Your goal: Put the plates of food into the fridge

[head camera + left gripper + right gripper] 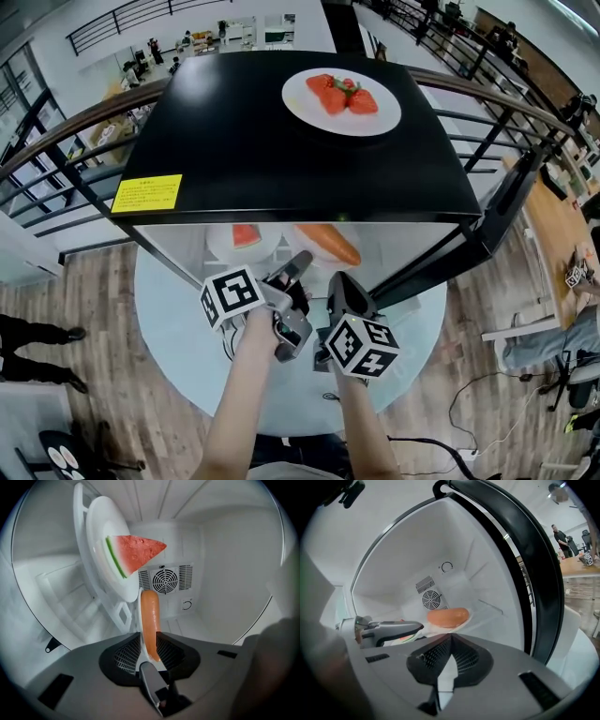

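My left gripper (298,267) reaches into the open fridge (281,141). Its jaws are a little apart around the near rim of a white plate (470,615) carrying one smooth, glossy orange sausage (447,617). From here I think the pads stand just off the rim rather than pinching it. That plate sits inside the fridge, beside a second white plate (101,531) bearing a red, green-rinded watermelon wedge (136,550). My right gripper (450,638) hangs at the doorway, jaws closed together on nothing. A third plate (305,117) of orange-red salmon pieces (342,96) rests on the fridge's black top. The fridge stands on a round pale tabletop (412,328).
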Demonstrator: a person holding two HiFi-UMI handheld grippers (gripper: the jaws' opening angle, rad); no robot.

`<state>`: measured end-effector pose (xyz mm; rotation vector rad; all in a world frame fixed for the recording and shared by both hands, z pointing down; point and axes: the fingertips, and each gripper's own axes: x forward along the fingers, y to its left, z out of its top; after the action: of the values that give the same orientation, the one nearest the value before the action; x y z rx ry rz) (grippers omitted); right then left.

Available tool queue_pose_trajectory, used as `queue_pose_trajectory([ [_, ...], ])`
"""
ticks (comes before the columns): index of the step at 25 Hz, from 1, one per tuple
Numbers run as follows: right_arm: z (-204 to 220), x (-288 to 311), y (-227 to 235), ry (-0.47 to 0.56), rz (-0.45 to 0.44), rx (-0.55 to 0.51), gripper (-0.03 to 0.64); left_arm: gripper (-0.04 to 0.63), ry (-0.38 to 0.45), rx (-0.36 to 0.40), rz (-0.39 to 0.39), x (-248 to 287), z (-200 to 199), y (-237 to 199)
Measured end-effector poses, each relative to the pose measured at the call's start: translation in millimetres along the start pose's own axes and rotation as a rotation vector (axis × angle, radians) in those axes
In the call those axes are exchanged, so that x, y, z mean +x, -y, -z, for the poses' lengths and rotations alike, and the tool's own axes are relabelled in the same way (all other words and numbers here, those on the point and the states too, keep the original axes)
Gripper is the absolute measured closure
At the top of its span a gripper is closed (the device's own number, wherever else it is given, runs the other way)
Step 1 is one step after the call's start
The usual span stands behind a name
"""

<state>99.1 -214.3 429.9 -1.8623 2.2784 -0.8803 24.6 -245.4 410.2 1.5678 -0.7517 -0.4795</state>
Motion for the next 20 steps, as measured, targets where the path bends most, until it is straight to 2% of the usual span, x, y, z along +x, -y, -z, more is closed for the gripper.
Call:
queue_pose_trajectory([
  [6,-19,12,13,0.006,0.046,0.027,0.604,0.509,-0.076,0.04,0.027,-7,23,0],
  [11,-40,19,16,0.014,0.097,-0.075,0.604,0.509,-0.079,0.139,0.084,-22,36,7],
  [15,-34,8,19,0.024,0.099,-0.102,0.604,0.509,-0.042,0.312,0.077,-37,36,9],
  [18,-28,-6,10,0.054,0.068,-0.105,0.604,0.511,0.025,0.495,0.038,-53,29,13],
  [20,-28,-17,0,0.082,0.042,-0.145,0.604,0.514,0.064,0.622,0.004,-62,26,18],
])
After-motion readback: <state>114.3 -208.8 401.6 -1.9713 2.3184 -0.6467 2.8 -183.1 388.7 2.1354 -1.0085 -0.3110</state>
